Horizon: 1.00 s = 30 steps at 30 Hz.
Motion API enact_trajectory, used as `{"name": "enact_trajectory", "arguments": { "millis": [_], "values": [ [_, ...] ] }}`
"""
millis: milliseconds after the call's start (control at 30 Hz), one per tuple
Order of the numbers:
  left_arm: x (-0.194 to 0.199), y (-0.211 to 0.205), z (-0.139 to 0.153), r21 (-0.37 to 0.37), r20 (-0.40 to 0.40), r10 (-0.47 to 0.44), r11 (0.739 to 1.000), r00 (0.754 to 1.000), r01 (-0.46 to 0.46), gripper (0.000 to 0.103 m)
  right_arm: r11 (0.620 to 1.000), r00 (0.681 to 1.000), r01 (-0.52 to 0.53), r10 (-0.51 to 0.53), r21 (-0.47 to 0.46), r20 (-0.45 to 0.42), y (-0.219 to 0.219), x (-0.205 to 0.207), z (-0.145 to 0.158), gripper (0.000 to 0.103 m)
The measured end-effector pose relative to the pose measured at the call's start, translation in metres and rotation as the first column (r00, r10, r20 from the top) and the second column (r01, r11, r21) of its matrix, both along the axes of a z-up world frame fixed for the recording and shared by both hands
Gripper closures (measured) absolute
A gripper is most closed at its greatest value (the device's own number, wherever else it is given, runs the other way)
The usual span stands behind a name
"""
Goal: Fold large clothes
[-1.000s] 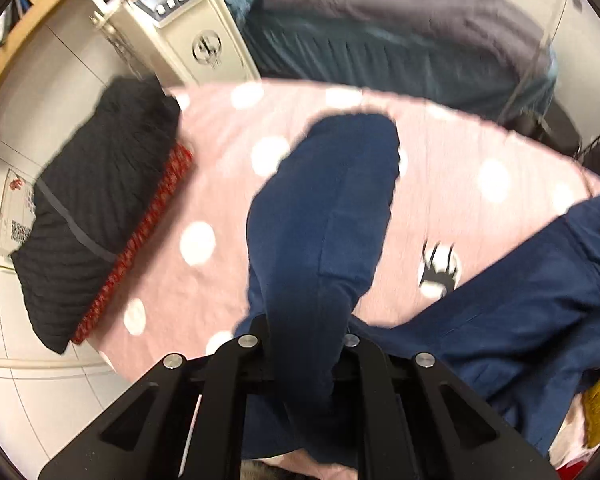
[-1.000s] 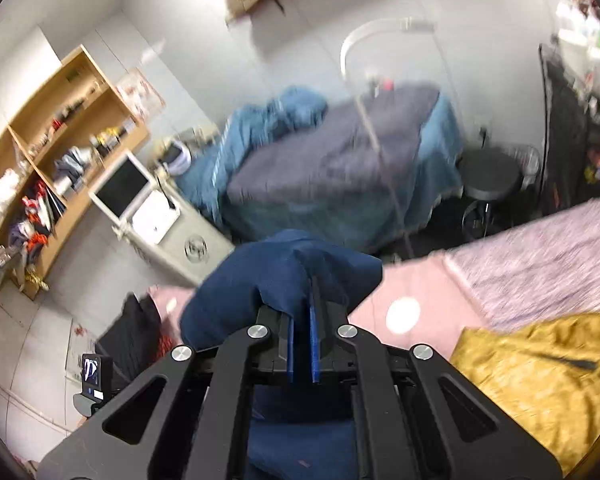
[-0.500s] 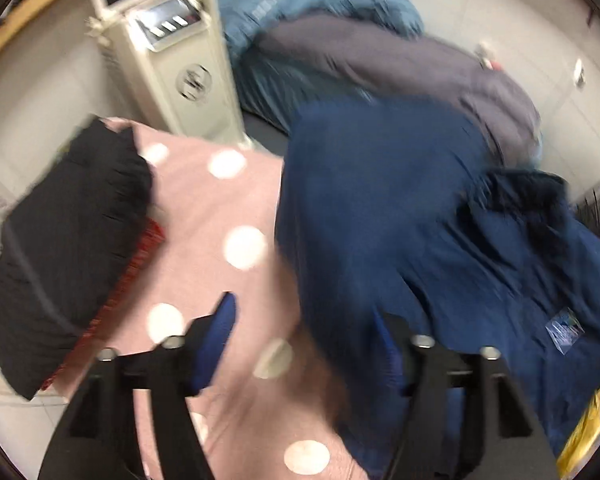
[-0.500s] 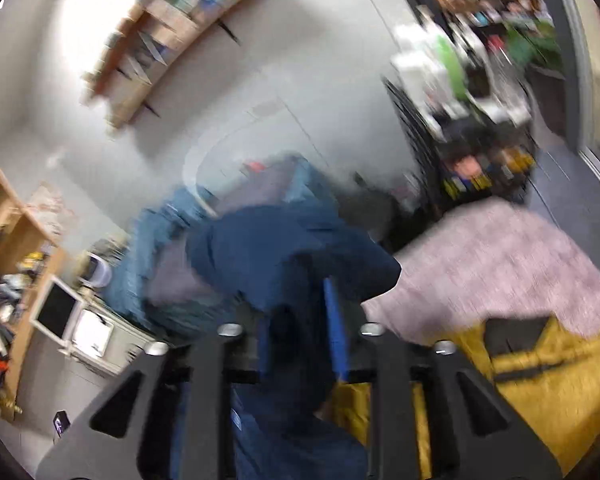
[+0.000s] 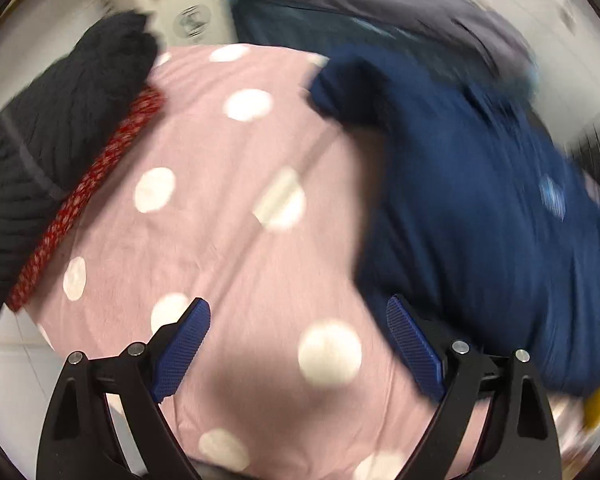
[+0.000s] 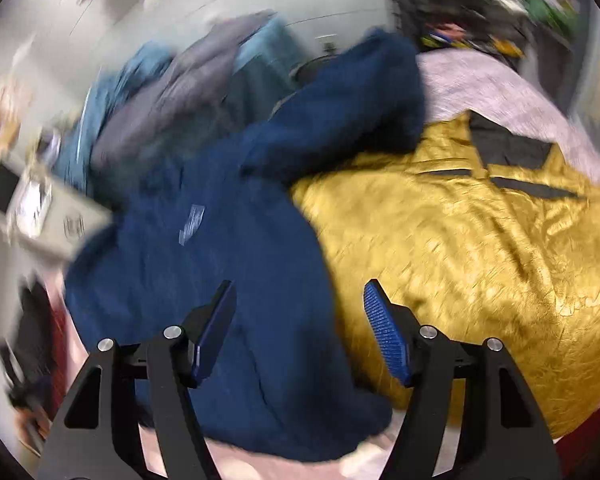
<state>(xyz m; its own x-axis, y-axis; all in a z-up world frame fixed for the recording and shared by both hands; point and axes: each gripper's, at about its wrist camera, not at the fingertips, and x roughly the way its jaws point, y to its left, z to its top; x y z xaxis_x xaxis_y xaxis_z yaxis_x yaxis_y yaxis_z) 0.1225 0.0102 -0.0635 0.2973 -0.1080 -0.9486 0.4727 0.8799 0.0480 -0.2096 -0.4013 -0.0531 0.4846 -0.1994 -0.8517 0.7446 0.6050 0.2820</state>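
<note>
Navy jacket (image 6: pixel 204 264) lies rumpled across the polka-dot sheet's (image 5: pixel 220 216) right side beside a gold garment (image 6: pixel 480 240), released as left gripper (image 5: pixel 298 344) and right gripper (image 6: pixel 300 328) spread empty jaws; smoothing likely follows.

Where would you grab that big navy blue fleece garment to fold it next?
Probably the navy blue fleece garment's loose sleeve end, which sticks out toward the far side past the shiny gold jacket. Come from above and pinch across it: it looks like the free, graspable corner, though blur hides details.
</note>
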Motion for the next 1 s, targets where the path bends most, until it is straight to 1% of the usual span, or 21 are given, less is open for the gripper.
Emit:
{"name": "enact_trajectory", "arguments": {
  "millis": [33,100,167,233,267,300,333,400,467,500,533,567,600,633,667,700,733,800,900,933,1000],
  "values": [
    [-0.015,-0.009,-0.003,0.014,0.002,-0.054,0.998,0.999,0.054,0.015,0.999,0.998,-0.050,0.049,-0.020,-0.033,0.013,0.007,-0.002,0.036],
    [-0.056,-0.033,-0.013,0.038,0.013,-0.200,0.979,0.980,0.200,0.015,0.995,0.994,-0.090,0.088,-0.033,-0.063,0.028,0.017,-0.001,0.036],
    [-0.081,-0.057,-0.022,0.066,0.017,-0.298,0.953,0.955,0.296,0.015,0.994,0.992,-0.112,0.113,0.016,-0.050,0.040,0.025,-0.008,0.036],
    [-0.101,-0.082,-0.037,0.101,0.016,-0.361,0.928,0.932,0.358,0.015,0.992,0.993,-0.113,0.115,0.046,-0.038,0.048,0.028,-0.011,0.036],
    [-0.108,-0.091,-0.044,0.095,0.004,-0.383,0.920,0.924,0.381,0.015,0.991,0.992,-0.120,0.122,0.060,-0.031,0.053,0.030,-0.011,0.036],
    [-0.116,-0.105,-0.055,0.105,-0.002,-0.422,0.901,0.907,0.420,0.015,0.990,0.992,-0.122,0.125,0.066,-0.033,0.056,0.032,-0.012,0.036],
    [-0.121,-0.117,-0.065,0.163,0.022,-0.454,0.881,0.891,0.445,0.015,0.990,0.992,-0.122,0.125,0.068,-0.036,0.058,0.032,-0.012,0.036],
    [-0.121,-0.134,-0.088,0.292,0.075,-0.469,0.854,0.880,0.430,0.018,0.990,0.991,-0.122,0.125,0.065,-0.040,0.062,0.027,-0.011,0.036],
    [-0.112,-0.142,-0.102,0.313,0.065,-0.436,0.863,0.897,0.397,0.025,0.992,0.992,-0.115,0.118,0.059,-0.048,0.065,0.020,-0.009,0.036],
    [-0.105,-0.146,-0.110,0.335,0.066,-0.416,0.865,0.907,0.373,0.034,0.992,0.992,-0.109,0.112,0.057,-0.057,0.066,0.014,-0.009,0.036],
    [-0.097,-0.149,-0.118,0.382,0.091,-0.404,0.858,0.910,0.343,0.039,0.993,0.992,-0.104,0.107,0.054,-0.063,0.065,0.011,-0.010,0.036],
    [-0.092,-0.149,-0.122,0.399,0.104,-0.407,0.853,0.908,0.337,0.049,0.995,0.993,-0.092,0.095,0.048,-0.073,0.066,0.004,-0.010,0.036],
    [-0.088,-0.148,-0.123,0.393,0.106,-0.413,0.853,0.905,0.343,0.065,0.996,0.993,-0.079,0.083,0.042,-0.084,0.067,-0.003,-0.010,0.036],
    [-0.084,-0.146,-0.121,0.382,0.108,-0.413,0.857,0.904,0.345,0.070,0.997,0.993,-0.071,0.075,0.041,-0.090,0.067,-0.008,-0.010,0.036],
    [-0.080,-0.140,-0.115,0.360,0.117,-0.401,0.870,0.908,0.338,0.082,0.997,0.993,-0.059,0.063,0.041,-0.099,0.068,-0.014,-0.011,0.036],
    [-0.075,-0.134,-0.108,0.334,0.126,-0.383,0.885,0.915,0.325,0.086,0.998,0.993,-0.049,0.053,0.040,-0.108,0.068,-0.021,-0.013,0.036],
    [-0.068,-0.119,-0.092,0.277,0.143,-0.334,0.917,0.932,0.286,0.086,0.999,0.992,-0.039,0.043,0.036,-0.118,0.068,-0.027,-0.014,0.036],
    [-0.057,-0.082,-0.058,0.157,0.160,-0.221,0.968,0.962,0.196,0.087,0.999,0.991,-0.024,0.028,0.032,-0.128,0.069,-0.038,-0.015,0.036],
    [-0.059,-0.011,-0.018,0.032,0.184,-0.093,0.996,0.978,0.089,0.087,0.999,0.989,-0.003,0.009,0.042,-0.146,0.071,-0.051,-0.021,0.036],
    [-0.064,0.014,-0.009,0.009,0.197,-0.060,0.998,0.978,0.059,0.087,0.999,0.988,-0.001,0.008,0.046,-0.153,0.072,-0.054,-0.022,0.036],
    [-0.077,0.050,0.001,-0.001,0.208,0.000,1.000,0.978,0.000,0.088,0.998,0.986,0.008,0.002,0.058,-0.166,0.075,-0.062,-0.027,0.036]
  ]
}}
